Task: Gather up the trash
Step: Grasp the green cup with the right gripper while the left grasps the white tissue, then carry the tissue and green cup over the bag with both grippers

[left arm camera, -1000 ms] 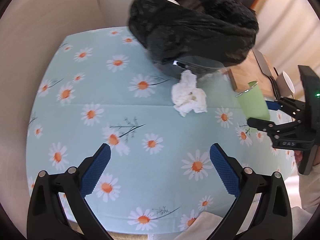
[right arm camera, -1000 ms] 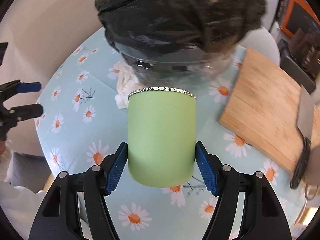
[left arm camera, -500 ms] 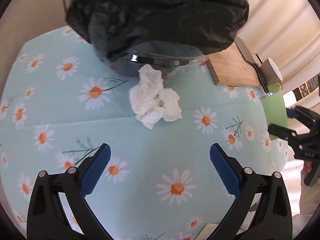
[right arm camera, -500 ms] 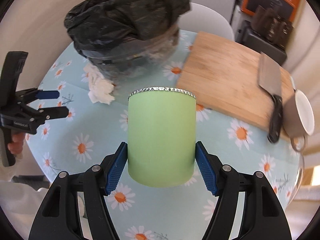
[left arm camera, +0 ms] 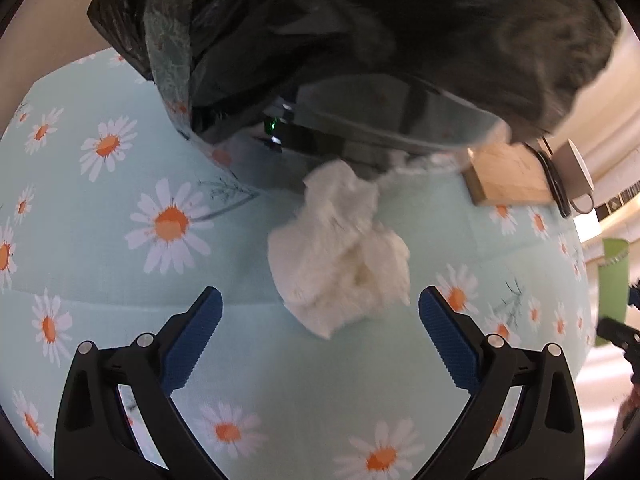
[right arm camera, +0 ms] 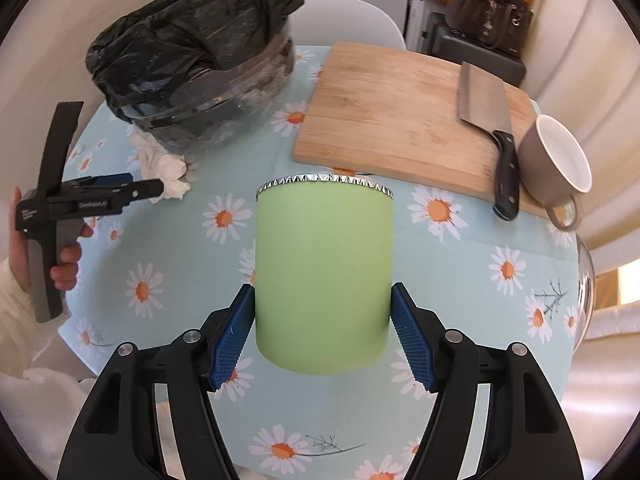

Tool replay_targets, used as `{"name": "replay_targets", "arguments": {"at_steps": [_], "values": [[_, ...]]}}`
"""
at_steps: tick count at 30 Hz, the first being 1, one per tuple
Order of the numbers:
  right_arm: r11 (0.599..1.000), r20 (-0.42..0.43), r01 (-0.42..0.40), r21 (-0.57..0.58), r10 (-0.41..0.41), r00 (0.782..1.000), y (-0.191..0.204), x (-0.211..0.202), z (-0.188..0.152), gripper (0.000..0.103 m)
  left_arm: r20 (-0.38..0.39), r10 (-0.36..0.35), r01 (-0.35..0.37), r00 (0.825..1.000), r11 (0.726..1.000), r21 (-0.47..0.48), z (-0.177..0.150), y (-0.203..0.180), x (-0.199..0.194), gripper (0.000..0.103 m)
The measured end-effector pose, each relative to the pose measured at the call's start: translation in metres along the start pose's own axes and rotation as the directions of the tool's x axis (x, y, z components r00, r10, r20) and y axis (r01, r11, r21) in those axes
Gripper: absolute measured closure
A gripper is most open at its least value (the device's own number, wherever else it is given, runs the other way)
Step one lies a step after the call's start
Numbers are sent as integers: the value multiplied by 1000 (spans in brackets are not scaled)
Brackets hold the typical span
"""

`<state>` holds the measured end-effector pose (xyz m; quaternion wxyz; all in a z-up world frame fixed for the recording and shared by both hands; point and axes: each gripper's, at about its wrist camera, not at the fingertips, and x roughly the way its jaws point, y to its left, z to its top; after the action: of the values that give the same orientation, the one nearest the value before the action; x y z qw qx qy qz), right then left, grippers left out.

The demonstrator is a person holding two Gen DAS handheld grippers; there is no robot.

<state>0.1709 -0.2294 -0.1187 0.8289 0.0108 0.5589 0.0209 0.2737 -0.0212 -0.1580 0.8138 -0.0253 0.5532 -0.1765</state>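
Table (right arm camera: 460,252), round, daisy-print cloth. Largest item on it: the bin (right arm camera: 208,120), clear-walled, lined with a black bag (right arm camera: 192,36) folded over its rim, standing toward the far left edge. Contents hidden by the liner; cannot tell how full it is.

Cutting board (right arm camera: 400,112) at the far right edge, a cleaver (right arm camera: 486,108) lying on it, a mug (right arm camera: 556,160) beside the cleaver at the board's right end. Mug looks empty from the right wrist view.

Right gripper (right arm camera: 322,328): clamped on a green cup (right arm camera: 324,276) with a crimped silver rim, held upright above the near edge, well apart from the bin. Inside of the cup not visible.

Crumpled tissue (left arm camera: 340,248): on the cloth, touching the foot of the bin on its near side.

Left gripper (left arm camera: 320,336): fingers spread wide, nothing between them, tips just short of the tissue.

Step in hand, as I judge it: pick up the tissue. To do it well, go forward until the wad sits between both pads, stay low to the cloth without snagging it, close on the bulk and not a loose flap, and keep the far fingertip off the bin wall. Then lift above the bag rim before letting go.
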Motion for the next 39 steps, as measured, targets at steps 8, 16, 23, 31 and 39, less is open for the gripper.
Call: {"name": "replay_targets", "arguments": {"at_steps": [8,16,23,31,39], "values": [[999,-12,25,28,-25,1000,-5,0,-3,39,58,63,-65,996,997,47,14,-9,22,19],[1000,-6,9,25,-9,1000,-7,4,-1,39,68,101,-108,993,988,114,13,-20,21,59],[998,16,-47,-33,47,999,3,8,9,39,20,124,-125,992,990,70,-5,-2,4,60],[985,42,-119,-124,125,991,20,10,24,39,-12,204,-204,979,979,25,-38,11,-33,60],[966,75,-166,-197,184,980,27,6,44,39,-52,232,-235,971,970,-56,-48,22,-68,60]]}}
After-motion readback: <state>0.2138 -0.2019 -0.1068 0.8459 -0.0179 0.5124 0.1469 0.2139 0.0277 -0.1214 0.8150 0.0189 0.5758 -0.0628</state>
